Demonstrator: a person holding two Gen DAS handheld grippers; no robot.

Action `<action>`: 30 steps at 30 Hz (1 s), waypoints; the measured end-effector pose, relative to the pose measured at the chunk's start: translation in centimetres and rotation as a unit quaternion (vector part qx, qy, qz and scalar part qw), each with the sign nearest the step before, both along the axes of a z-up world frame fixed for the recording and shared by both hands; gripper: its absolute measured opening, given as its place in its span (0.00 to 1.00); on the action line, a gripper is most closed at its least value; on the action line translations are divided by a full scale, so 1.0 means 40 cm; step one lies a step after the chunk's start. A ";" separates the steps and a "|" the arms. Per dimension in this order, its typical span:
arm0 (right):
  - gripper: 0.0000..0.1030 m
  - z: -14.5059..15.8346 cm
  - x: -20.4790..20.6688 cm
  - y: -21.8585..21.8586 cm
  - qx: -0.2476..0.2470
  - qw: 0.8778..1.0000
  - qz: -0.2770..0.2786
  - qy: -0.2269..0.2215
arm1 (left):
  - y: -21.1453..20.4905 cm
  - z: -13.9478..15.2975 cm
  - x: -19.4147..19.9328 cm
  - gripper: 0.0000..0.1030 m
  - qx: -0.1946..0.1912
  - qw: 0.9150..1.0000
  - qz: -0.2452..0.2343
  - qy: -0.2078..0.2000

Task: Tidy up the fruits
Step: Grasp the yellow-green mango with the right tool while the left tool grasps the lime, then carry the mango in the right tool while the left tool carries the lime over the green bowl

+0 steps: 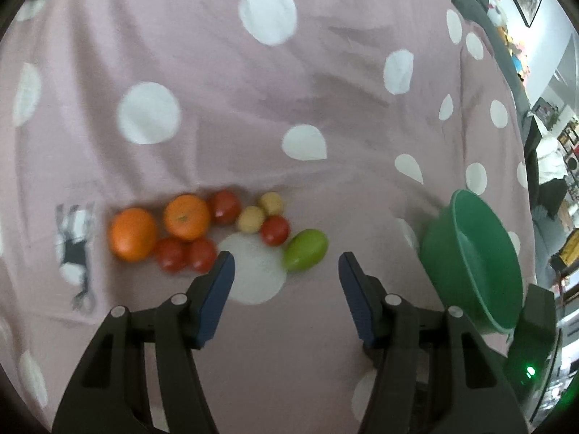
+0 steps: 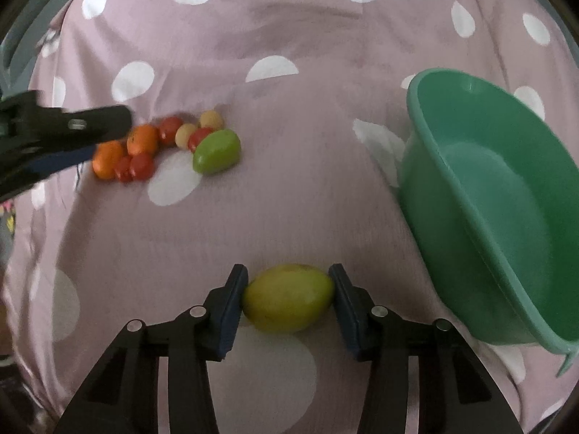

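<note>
- R gripper (image 2: 288, 298) pads clamp smooth oval yellow-green mango (image 2: 287, 297) on cloth, just left of green plastic basin (image 2: 481, 195) rim.
- L gripper (image 1: 286, 271) jaws apart, nothing between; glossy fruit cluster (image 1: 202, 229) just beyond tips.
- Wrinkled pink dotted sheet (image 1: 253, 108), bare stretch past the fruit.

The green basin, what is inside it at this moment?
The green basin looks empty: its smooth inner wall and bottom show, with no fruit there. The near rim hides a small strip of the floor, so that part cannot be checked.
</note>
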State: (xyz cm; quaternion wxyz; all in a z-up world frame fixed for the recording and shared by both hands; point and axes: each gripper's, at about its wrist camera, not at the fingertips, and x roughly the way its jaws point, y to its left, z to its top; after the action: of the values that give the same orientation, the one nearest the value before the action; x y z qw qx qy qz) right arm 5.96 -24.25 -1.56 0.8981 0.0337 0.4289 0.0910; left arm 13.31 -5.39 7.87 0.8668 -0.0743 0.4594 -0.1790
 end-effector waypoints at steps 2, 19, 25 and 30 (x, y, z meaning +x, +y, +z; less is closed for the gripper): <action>0.47 0.002 0.005 -0.001 0.004 1.000 -0.004 0.001 | -0.020 -0.023 0.030 0.51 -0.005 1.000 -0.013 0.012; 0.47 0.027 0.017 -0.009 0.021 1.000 -0.017 -0.002 | -0.106 -0.139 0.123 0.36 0.010 0.998 -0.056 0.039; 0.47 0.033 0.014 -0.011 0.025 1.000 -0.013 -0.006 | -0.105 -0.130 0.104 0.35 0.033 0.997 -0.049 0.040; 0.47 0.047 -0.003 -0.016 0.032 0.999 -0.005 -0.016 | -0.094 -0.084 0.063 0.36 0.053 0.997 -0.049 0.019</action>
State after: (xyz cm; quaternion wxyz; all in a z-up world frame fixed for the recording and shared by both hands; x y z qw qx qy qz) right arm 5.86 -24.87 0.32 0.9036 0.0632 0.4115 0.1008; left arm 15.84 -9.16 4.51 0.8510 -0.0092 0.4875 -0.1951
